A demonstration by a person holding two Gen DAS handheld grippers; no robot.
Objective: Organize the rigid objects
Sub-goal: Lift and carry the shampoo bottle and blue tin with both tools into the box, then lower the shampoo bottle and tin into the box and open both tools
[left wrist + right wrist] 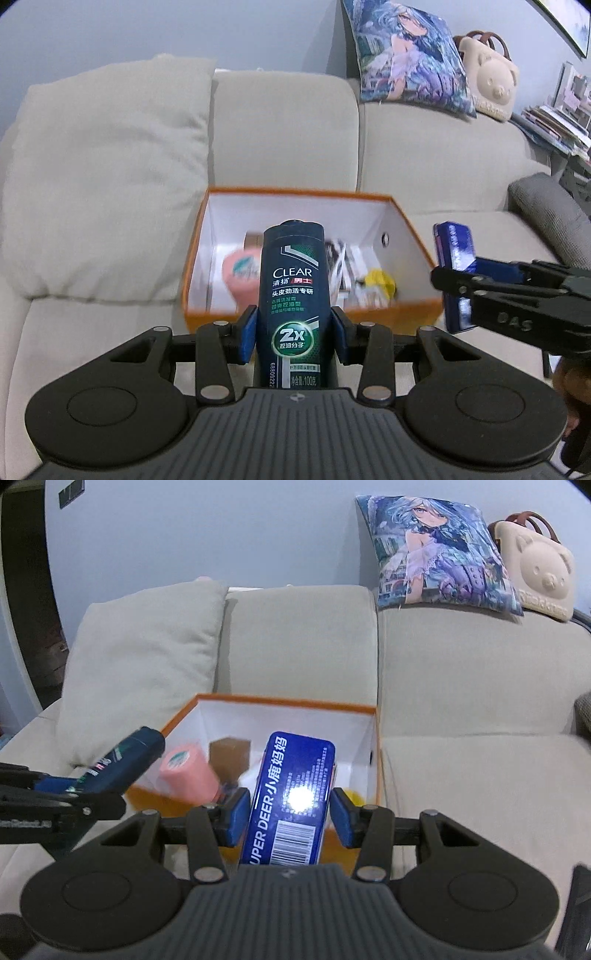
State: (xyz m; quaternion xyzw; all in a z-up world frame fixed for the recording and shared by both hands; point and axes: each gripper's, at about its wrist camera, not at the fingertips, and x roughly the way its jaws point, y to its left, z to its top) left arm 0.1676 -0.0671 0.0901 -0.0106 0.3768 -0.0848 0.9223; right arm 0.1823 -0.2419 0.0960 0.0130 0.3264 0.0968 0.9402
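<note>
Here the left claw (pixel 293 334) grips a dark shampoo bottle (pixel 291 295) upright between its blue pads, which press its sides; the right claw (pixel 290 818) is clamped on a blue tin (pixel 291 801), pads on both long edges; both are held above the near side of an orange box (pixel 402 218) that sits open on a beige sofa (pixel 443 147); inside it lie a pink tube (pixel 188 771), a brown box (pixel 229 757) and something yellow (pixel 380 282); a printed cushion (pixel 439 572) and a bear bag (pixel 539 572) rest on the sofa back.

Right gripper (pixel 290 814) clamps blue tin (pixel 291 797) above orange box (pixel 280 703).
</note>
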